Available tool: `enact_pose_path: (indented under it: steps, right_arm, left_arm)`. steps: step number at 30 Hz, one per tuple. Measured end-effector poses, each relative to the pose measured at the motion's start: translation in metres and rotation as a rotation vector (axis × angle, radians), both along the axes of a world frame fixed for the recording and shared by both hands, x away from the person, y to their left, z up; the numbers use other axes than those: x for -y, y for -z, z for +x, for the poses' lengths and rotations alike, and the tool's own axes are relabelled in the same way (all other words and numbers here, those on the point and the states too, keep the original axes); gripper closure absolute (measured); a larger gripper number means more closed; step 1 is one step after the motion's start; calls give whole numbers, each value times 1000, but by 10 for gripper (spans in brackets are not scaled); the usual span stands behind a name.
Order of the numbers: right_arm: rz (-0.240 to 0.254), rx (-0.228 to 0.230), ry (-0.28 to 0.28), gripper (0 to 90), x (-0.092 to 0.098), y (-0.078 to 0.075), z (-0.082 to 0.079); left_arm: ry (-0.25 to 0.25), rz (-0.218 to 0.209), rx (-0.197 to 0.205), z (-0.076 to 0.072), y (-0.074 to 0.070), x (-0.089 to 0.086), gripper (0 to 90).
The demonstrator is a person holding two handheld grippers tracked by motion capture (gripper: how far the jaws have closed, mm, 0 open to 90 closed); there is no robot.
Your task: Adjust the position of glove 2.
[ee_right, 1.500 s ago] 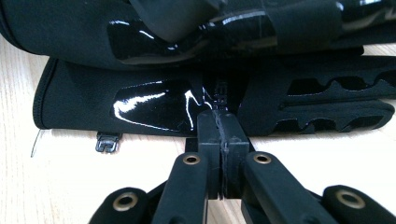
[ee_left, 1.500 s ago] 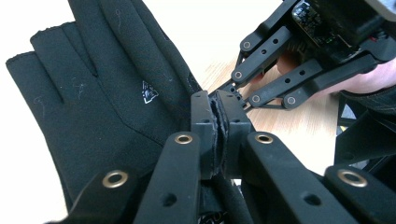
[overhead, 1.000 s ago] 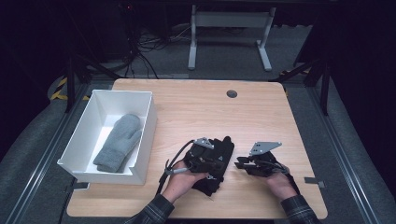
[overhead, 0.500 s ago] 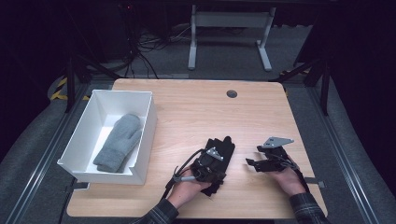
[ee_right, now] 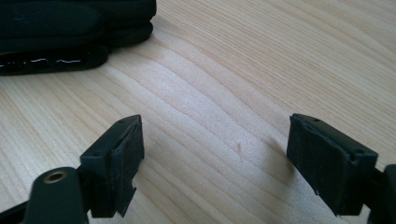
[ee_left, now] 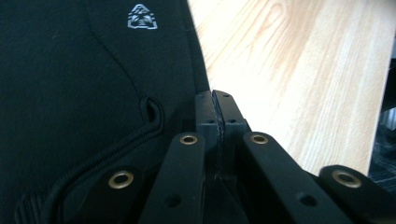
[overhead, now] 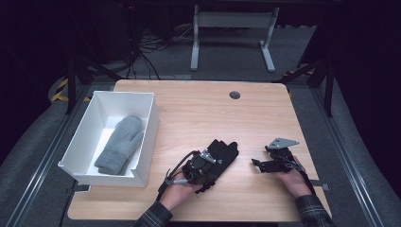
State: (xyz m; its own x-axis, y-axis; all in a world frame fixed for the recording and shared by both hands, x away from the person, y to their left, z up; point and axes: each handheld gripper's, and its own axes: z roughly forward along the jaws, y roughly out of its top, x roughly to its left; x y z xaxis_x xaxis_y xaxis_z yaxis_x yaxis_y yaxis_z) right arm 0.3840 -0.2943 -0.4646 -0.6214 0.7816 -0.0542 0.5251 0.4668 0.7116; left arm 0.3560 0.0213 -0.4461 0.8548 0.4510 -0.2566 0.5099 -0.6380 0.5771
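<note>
A black glove [overhead: 226,150] lies flat near the table's front middle, its small printed logo [ee_left: 142,17] facing up. My left gripper [overhead: 213,163] rests on the glove with its jaws pressed together at the glove's right edge [ee_left: 196,70]. I cannot tell whether any fabric is pinched between them. My right gripper [overhead: 257,164] sits low over bare wood to the right of the glove. Its jaws have just been opening and stand wide apart [ee_right: 215,140] with nothing between them. The glove's folded edge [ee_right: 70,28] lies some way ahead of them.
A white bin [overhead: 152,124] stands at the table's left with a grey mitten [overhead: 120,144] inside it. The wooden tabletop [overhead: 213,113] has a round cable hole [overhead: 234,95] near its far edge. The front edge runs just below both hands.
My right gripper has drawn away to the right from the black glove and its jaws have spread wide. The left gripper stays shut on top of the glove.
</note>
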Motion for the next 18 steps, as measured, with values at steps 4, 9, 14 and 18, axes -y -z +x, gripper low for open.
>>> enact_pose_path:
  steps: [4,9,14,18]
  right_arm:
    - [20,-9,9,154,3,2,2]
    - [23,2,10,114,4,4,3]
    - [28,7,7,108,5,5,3]
    - [30,7,7,107,5,5,3]
  left_arm:
    - [-18,18,22,2,-2,-8,900]
    - [-34,42,45,5,-4,-18,899]
    - [-43,58,55,7,-6,-23,899]
    - [-23,27,59,8,-11,-26,846]
